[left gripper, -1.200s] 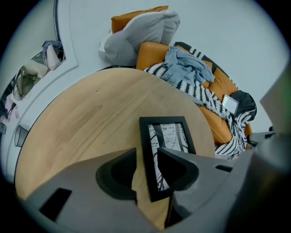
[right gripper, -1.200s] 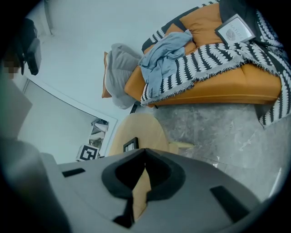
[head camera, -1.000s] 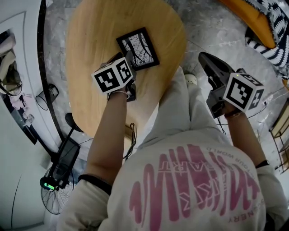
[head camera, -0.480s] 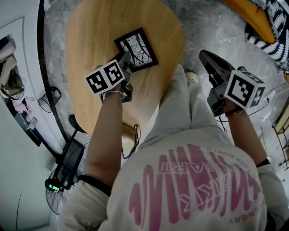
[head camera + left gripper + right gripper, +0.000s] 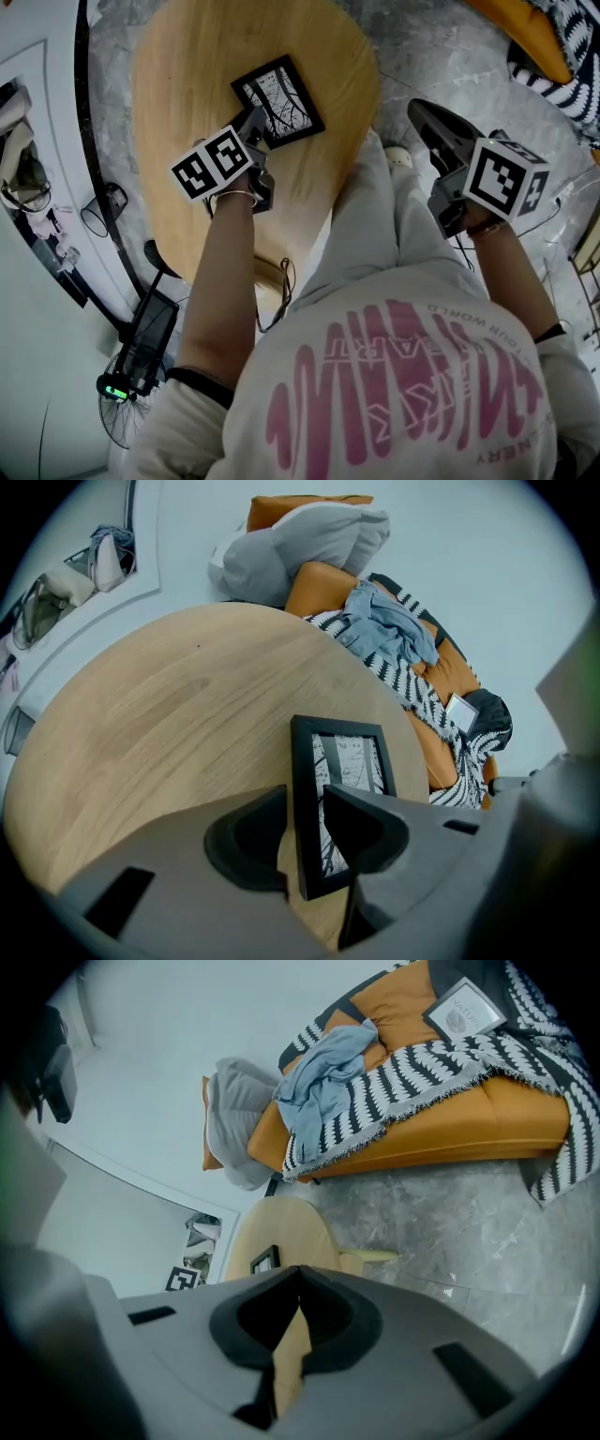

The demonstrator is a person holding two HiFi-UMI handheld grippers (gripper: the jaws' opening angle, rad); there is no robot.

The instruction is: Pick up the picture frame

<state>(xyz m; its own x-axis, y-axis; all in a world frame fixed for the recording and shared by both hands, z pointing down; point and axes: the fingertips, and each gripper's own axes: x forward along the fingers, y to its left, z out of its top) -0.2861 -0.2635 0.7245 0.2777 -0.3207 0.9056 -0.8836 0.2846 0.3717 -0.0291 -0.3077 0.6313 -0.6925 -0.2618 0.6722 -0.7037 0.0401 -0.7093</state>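
A black picture frame (image 5: 278, 101) with a branch print lies on the round wooden table (image 5: 187, 56). My left gripper (image 5: 255, 120) is at the frame's near left corner. In the left gripper view the frame's (image 5: 349, 761) left rail runs between the two jaws, which sit close on either side of it; the left gripper (image 5: 305, 803) is shut on that rail. My right gripper (image 5: 419, 111) hangs over the floor to the right of the table, shut and empty. In the right gripper view the right gripper (image 5: 300, 1274) points toward the table (image 5: 281, 1227).
An orange sofa (image 5: 450, 1101) with a striped blanket and grey pillows stands beyond the table. A floor fan (image 5: 122, 412) and a wire bin (image 5: 98, 202) sit on the floor left of the table. The floor is grey marble (image 5: 450, 1241).
My left gripper has shifted a little to the left along the frame's near corner. The right gripper has barely moved.
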